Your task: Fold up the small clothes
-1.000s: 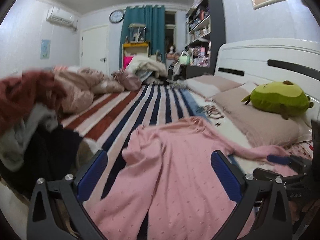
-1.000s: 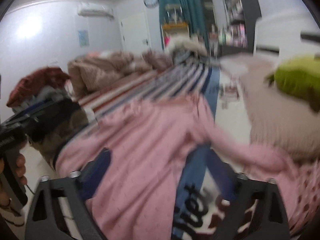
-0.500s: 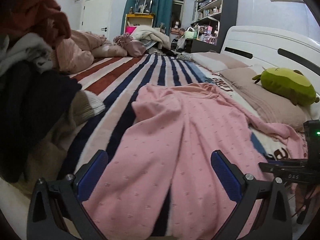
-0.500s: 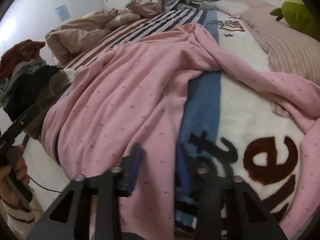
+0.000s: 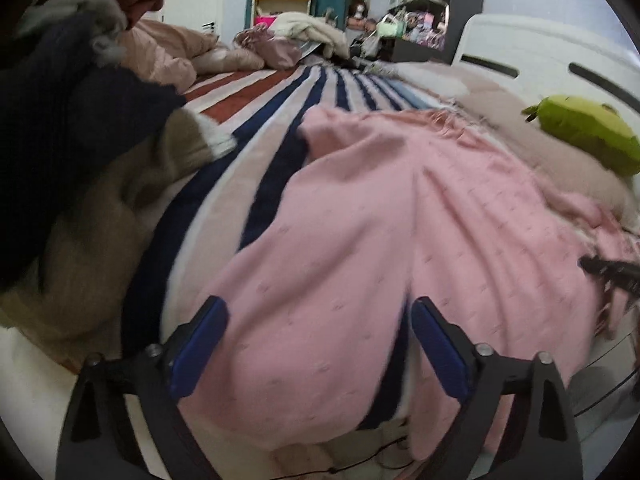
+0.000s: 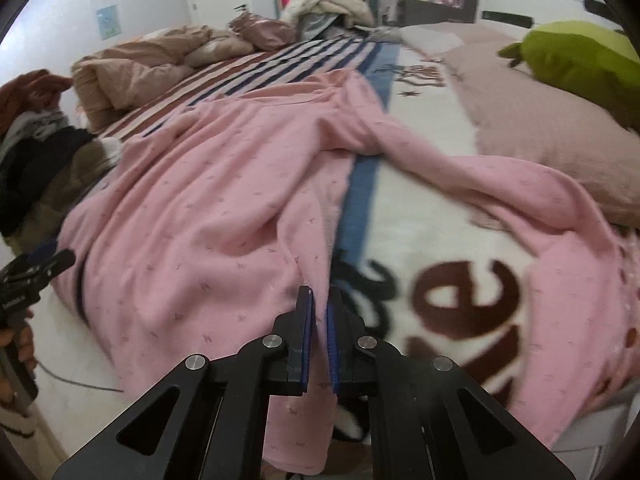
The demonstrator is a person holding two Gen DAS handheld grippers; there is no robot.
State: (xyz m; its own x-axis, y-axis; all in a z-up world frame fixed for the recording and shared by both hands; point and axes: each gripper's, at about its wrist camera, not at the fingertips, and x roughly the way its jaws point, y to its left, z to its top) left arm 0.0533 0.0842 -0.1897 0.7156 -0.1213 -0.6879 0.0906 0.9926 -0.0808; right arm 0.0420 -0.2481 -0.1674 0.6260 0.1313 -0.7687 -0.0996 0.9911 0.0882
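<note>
Both grippers have come down to the near hem of the pink garment point(image 6: 224, 200), which lies spread across the striped blanket point(image 5: 280, 92) with its hem hanging over the bed's near edge: my right gripper point(image 6: 318, 320) has just clamped shut on a fold of that hem, while my left gripper point(image 5: 316, 344) has just begun narrowing but stands wide, pink cloth between the jaws and not pinched. I judge one corner is secured and the other needs closing before any fold. Around it I see a heap of dark clothes point(image 5: 60, 128), a beige pillow point(image 6: 552, 128) with a green plush toy point(image 6: 576, 60), and cluttered shelves point(image 5: 420, 8) behind.
</note>
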